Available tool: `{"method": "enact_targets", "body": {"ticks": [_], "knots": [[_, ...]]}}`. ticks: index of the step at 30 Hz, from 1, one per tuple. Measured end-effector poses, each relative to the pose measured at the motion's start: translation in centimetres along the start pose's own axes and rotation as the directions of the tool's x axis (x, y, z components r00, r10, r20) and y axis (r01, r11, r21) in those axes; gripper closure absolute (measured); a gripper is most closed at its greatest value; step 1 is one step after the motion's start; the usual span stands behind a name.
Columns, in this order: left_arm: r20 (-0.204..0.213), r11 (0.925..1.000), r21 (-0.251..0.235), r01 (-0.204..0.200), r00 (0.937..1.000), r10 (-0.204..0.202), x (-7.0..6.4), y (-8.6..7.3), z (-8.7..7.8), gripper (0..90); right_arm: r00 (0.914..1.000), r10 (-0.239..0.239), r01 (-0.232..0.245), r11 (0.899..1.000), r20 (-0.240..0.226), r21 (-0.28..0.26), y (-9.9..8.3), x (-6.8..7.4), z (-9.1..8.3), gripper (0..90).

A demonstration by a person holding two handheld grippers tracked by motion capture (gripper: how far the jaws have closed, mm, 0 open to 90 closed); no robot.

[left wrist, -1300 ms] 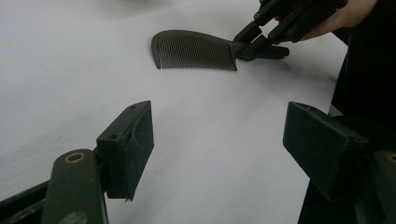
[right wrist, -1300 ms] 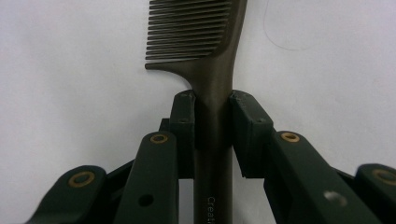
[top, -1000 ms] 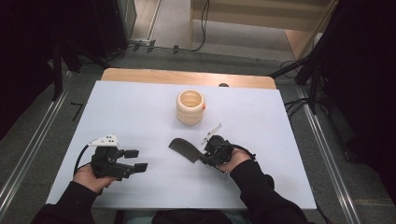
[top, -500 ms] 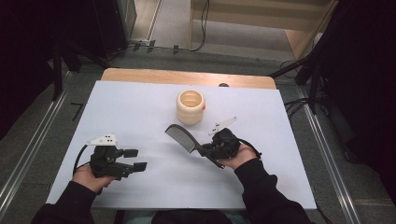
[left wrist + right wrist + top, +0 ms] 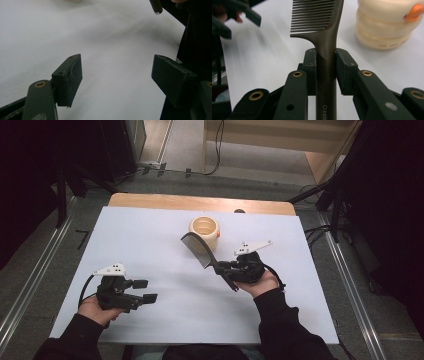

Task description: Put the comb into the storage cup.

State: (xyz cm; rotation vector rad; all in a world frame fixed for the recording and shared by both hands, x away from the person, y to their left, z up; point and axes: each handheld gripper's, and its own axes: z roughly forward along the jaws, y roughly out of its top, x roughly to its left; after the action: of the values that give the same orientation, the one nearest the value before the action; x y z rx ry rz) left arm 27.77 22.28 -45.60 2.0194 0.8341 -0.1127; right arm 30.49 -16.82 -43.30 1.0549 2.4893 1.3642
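We see the right gripper (image 5: 222, 268) held above the white table (image 5: 150, 240), a little right of centre in the high view, its jaws clamped on the handle of a dark comb (image 5: 197, 249). The comb is lifted clear of the table surface. In the high view it runs up and to the left from the jaws, its toothed end reaching just beside the cream ribbed container (image 5: 204, 231), which stands upright near the far middle of the table. Whether comb and container touch we cannot tell from above.

In the right gripper view the comb (image 5: 324, 37) rises straight between the two black jaws, gripped on both sides of its handle just below where the teeth begin. The teeth point to the left of that view. Pale lettering shows low on the handle, partly cut off. The cream container (image 5: 387, 25) stands beyond and to the right of the comb, with an orange spot on its upper part.

Our left gripper (image 5: 142, 291) sits at the near left of the table, held in the left hand (image 5: 97, 306), well apart from the comb. In the left gripper view its jaws stand wide apart with nothing between them, bare white table behind. The tip of the comb handle (image 5: 156, 6) shows at the top of that view.
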Motion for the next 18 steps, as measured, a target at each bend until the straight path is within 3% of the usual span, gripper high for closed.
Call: {"method": "enact_targets", "body": {"ticks": [7, 12, 18], "knots": [[-0.002, 1.0, -0.004, 0.003, 1.0, -0.003, 0.1, -0.1, -0.1, 25.3, 0.9981, 0.024, -0.018, 0.994, 0.057, -0.11, 1.1, -0.1, -0.4, 70.3], [0.0, 1.0, -0.005, 0.004, 1.0, -0.004, 0.1, -0.1, -0.1, 25.3, 0.9935, 0.035, -0.014, 0.981, 0.108, -0.193, 1.9, -0.1, -0.5, 70.4], [0.0, 1.0, -0.007, 0.006, 1.0, -0.006, 0.1, -0.1, -0.1, 25.3, 0.9899, 0.049, -0.016, 0.97, 0.133, -0.244, 2.5, -0.3, -0.2, 70.3]]}}
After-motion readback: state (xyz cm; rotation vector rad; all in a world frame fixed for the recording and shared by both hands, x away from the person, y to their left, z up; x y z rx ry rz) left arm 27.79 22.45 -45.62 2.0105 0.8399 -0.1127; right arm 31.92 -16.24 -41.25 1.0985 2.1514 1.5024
